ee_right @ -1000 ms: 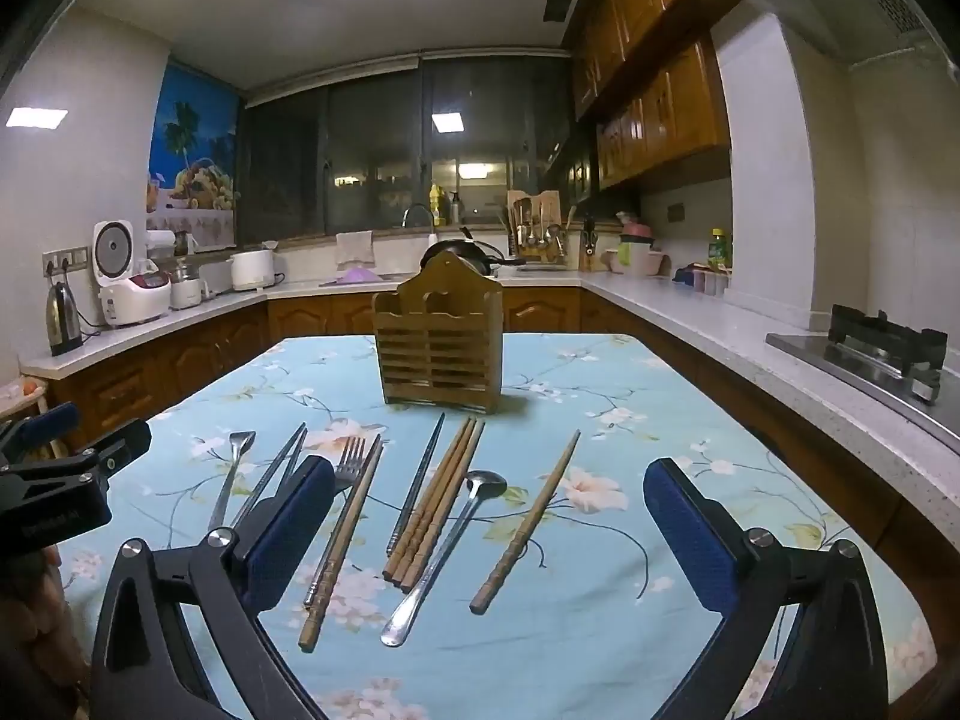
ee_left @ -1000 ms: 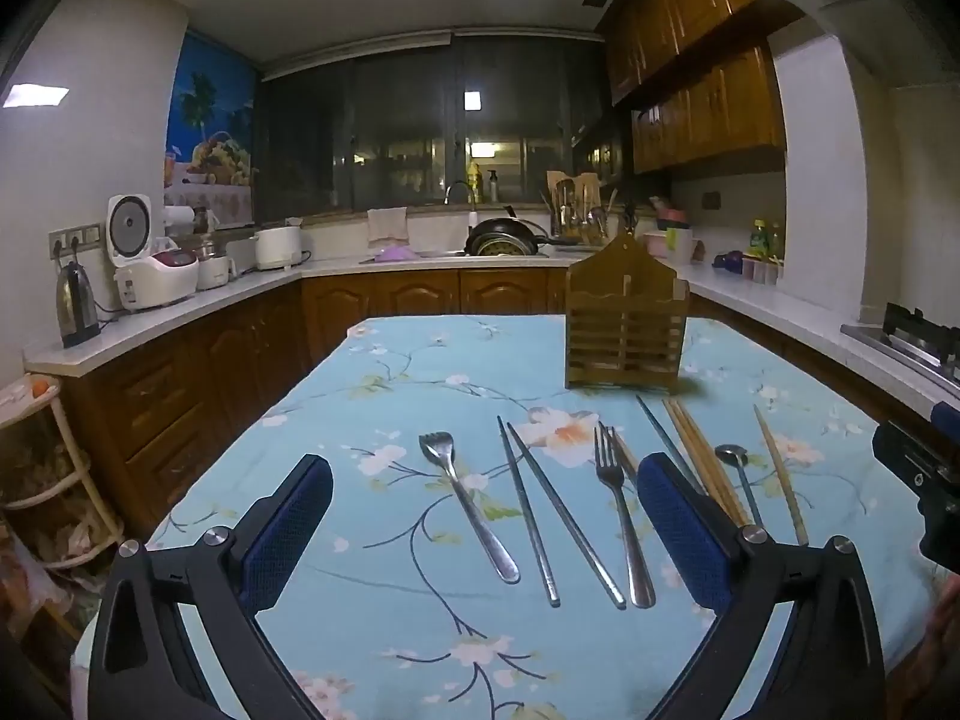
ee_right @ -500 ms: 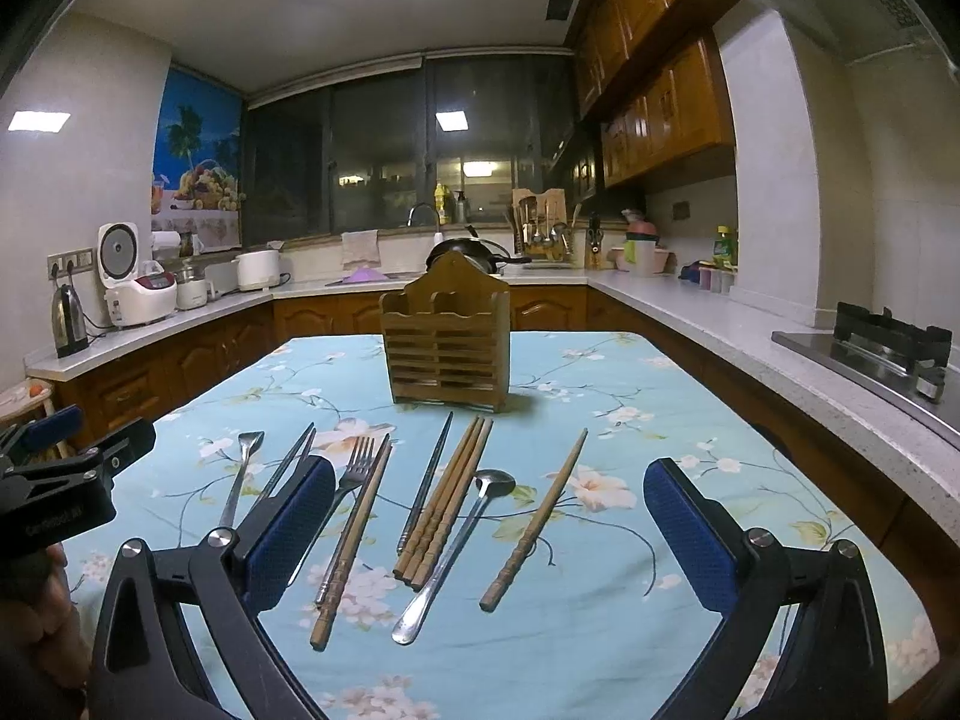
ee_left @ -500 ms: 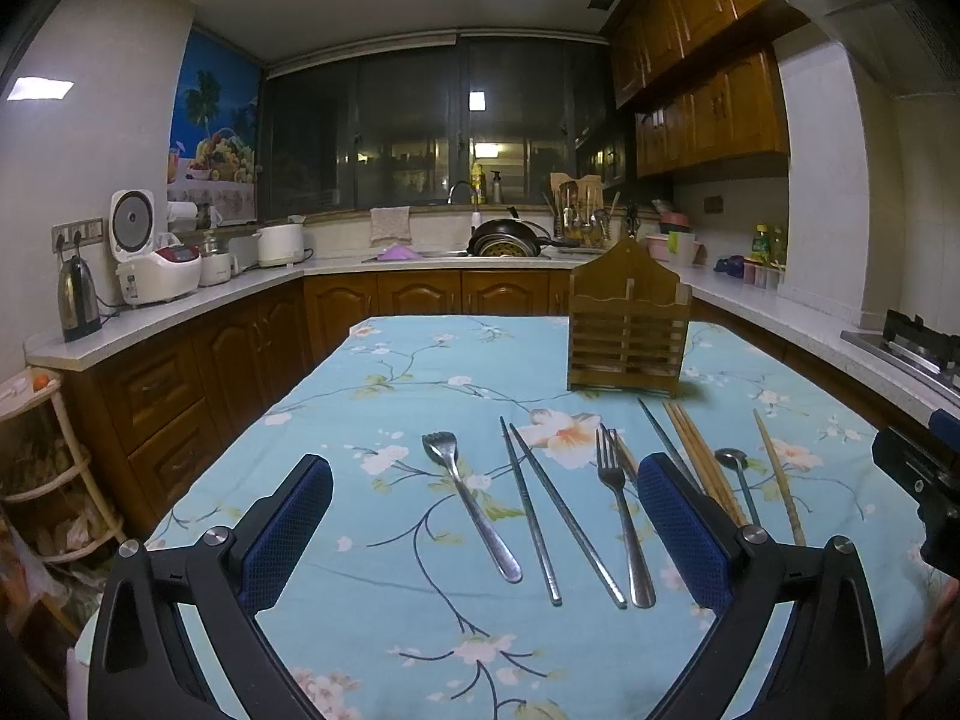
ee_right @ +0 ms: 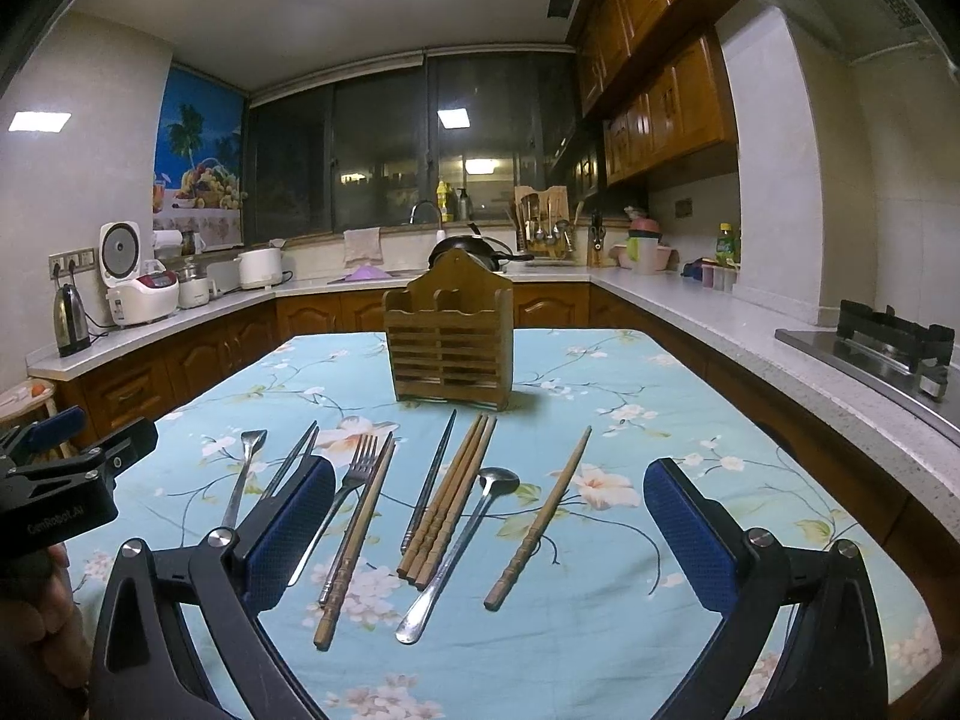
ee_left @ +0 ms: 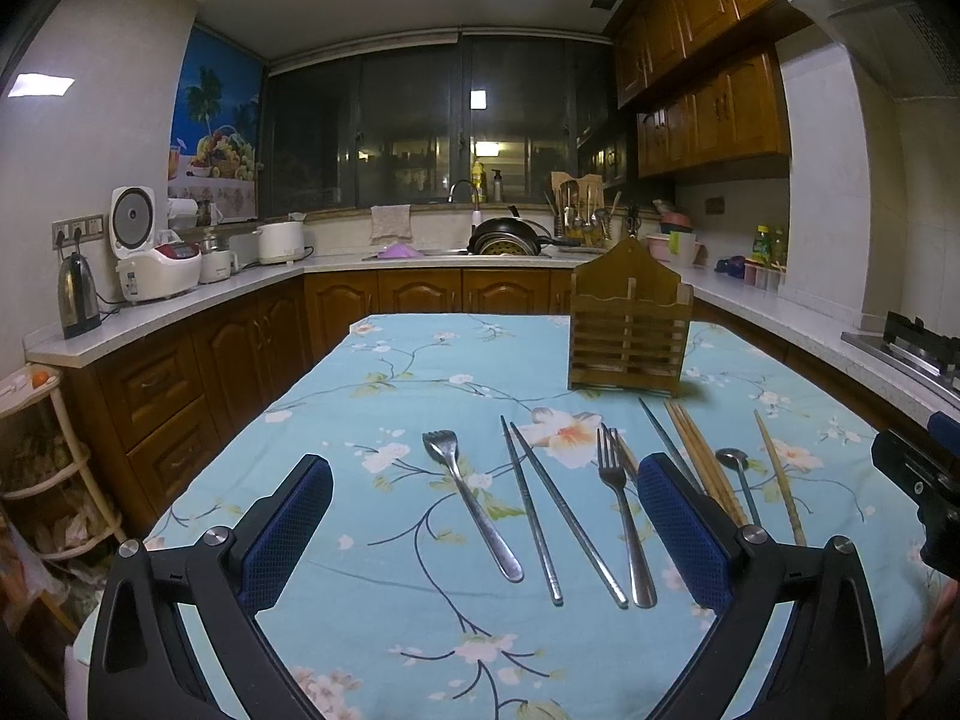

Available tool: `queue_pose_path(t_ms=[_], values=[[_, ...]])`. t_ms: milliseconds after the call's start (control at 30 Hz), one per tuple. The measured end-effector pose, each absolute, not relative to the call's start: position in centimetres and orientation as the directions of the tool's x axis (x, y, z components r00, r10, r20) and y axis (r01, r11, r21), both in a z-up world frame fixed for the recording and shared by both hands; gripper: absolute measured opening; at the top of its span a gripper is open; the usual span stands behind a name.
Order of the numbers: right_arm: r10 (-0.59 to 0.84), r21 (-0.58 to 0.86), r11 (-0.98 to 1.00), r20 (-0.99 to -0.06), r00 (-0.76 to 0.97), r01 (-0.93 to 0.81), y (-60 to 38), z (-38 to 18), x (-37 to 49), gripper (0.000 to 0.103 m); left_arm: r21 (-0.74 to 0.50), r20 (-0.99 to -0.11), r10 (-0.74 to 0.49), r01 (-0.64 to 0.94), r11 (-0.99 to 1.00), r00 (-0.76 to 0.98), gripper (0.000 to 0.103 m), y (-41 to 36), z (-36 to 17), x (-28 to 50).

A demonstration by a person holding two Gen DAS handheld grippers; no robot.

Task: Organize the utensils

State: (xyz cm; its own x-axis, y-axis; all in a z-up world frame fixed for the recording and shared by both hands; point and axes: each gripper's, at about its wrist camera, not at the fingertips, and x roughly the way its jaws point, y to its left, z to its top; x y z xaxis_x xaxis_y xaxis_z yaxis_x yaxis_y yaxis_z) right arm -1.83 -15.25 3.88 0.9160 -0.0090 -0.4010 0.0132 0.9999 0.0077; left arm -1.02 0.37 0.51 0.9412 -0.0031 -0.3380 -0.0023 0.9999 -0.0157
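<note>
Utensils lie in a row on the table's blue floral cloth [ee_left: 384,372], in front of an upright wooden utensil holder [ee_left: 627,330] [ee_right: 450,348]. In the left wrist view, my left gripper [ee_left: 483,468] is open above a steel spork [ee_left: 468,498], two metal chopsticks [ee_left: 540,510] and a fork [ee_left: 621,510]. In the right wrist view, my right gripper [ee_right: 489,471] is open over a bundle of wooden chopsticks [ee_right: 450,504], a spoon [ee_right: 468,534] and a single wooden chopstick [ee_right: 540,516]. Neither gripper holds or touches anything.
Kitchen counters wrap around the table, with a kettle [ee_left: 78,300] and a rice cooker [ee_left: 153,264] on the left and a gas stove [ee_right: 888,348] on the right. A low rack [ee_left: 30,450] stands by the table's left side. A person's hand [ee_right: 36,600] holds the left gripper.
Both views have shifted only slightly. The utensils and the holder have not moved, and both grippers stay open.
</note>
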Motion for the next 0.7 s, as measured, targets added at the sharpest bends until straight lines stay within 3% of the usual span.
queue_pose_path(t_ms=[700], values=[[-0.008, 0.009, 1.000, -0.403, 0.915, 0.012, -15.17, 3.91, -1.76, 0.103, -0.019, -0.344, -0.006, 0.000, 1.000, 0.939, 0.102, 0.57, 0.50, -0.91]])
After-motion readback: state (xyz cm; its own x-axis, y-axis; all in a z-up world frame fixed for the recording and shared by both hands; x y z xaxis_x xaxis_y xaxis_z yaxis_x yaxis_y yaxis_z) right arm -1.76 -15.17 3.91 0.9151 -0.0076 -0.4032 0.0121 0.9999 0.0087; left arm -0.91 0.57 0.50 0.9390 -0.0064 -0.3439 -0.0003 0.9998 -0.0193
